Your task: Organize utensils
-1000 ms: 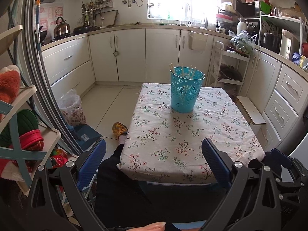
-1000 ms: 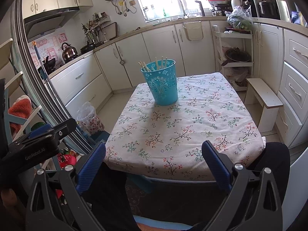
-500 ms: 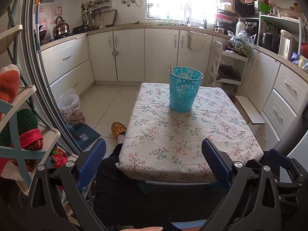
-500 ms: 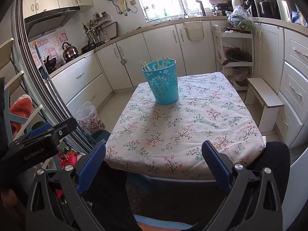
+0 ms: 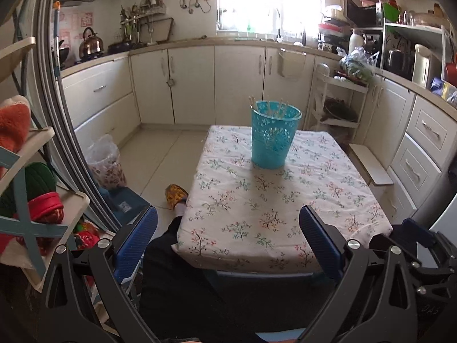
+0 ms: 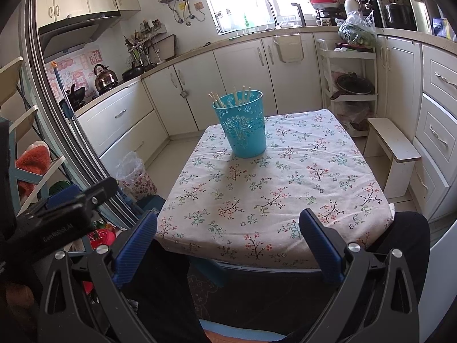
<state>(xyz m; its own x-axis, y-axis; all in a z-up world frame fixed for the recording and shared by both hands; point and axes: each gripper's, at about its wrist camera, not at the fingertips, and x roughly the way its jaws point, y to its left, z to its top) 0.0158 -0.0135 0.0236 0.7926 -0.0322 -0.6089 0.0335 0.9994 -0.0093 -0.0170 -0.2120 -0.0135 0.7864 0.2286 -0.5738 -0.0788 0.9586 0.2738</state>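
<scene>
A teal perforated holder (image 5: 274, 138) (image 6: 243, 124) stands upright at the far end of a small table with a floral cloth (image 5: 274, 217) (image 6: 285, 188). Several pale chopsticks (image 6: 232, 97) (image 5: 268, 107) stand inside it. My left gripper (image 5: 228, 235) is open and empty, held back from the table's near edge over the person's lap. My right gripper (image 6: 228, 235) is open and empty too, just short of the near edge. The left gripper's body (image 6: 57, 217) shows at the left of the right wrist view.
White cabinets and a counter run behind and to the right. A white step stool (image 6: 391, 148) stands right of the table. A bagged bin (image 5: 105, 160) sits on the floor at left. A shelf rack with red and green items (image 5: 31, 194) is close on the left.
Both grippers have drifted slightly; the holder sits a little more to the right in the left view and to the left... in the right view it is nearly the same. Jaws stay open.
</scene>
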